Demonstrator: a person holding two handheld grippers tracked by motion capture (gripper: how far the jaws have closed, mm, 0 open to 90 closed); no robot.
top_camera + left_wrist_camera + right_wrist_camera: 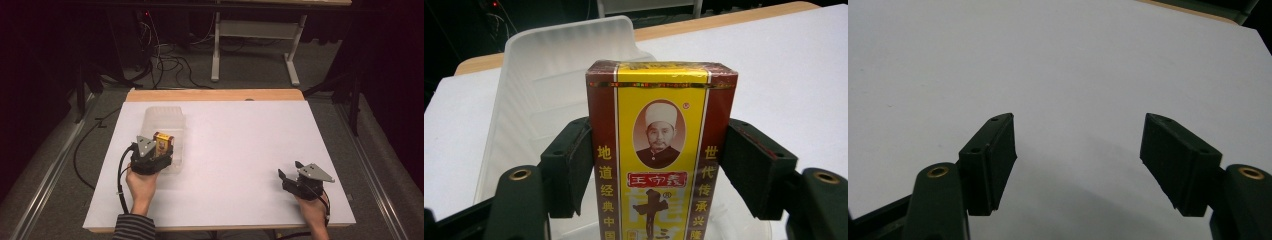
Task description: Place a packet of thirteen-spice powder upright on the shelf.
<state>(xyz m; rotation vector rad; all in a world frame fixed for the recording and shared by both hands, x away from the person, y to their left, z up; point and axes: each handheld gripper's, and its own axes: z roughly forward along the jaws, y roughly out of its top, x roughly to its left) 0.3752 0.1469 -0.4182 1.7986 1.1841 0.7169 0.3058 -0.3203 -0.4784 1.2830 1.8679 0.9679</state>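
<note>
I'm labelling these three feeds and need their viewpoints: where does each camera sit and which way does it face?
High view: above the person's side, facing forward and down on the white table; both hands show.
Left gripper view: rides the left gripper, looking along its jaws, which clamp the red-and-yellow box over the clear plastic tray.
Right gripper view: rides the right gripper; open jaws over table.
The high and left gripper views share box and tray.

White table (240, 150) wide open around right gripper (289, 176). Only obstacle: clear plastic tub (165, 117) at left, its near end taken up by left gripper (161, 148) with box (163, 142).
</note>
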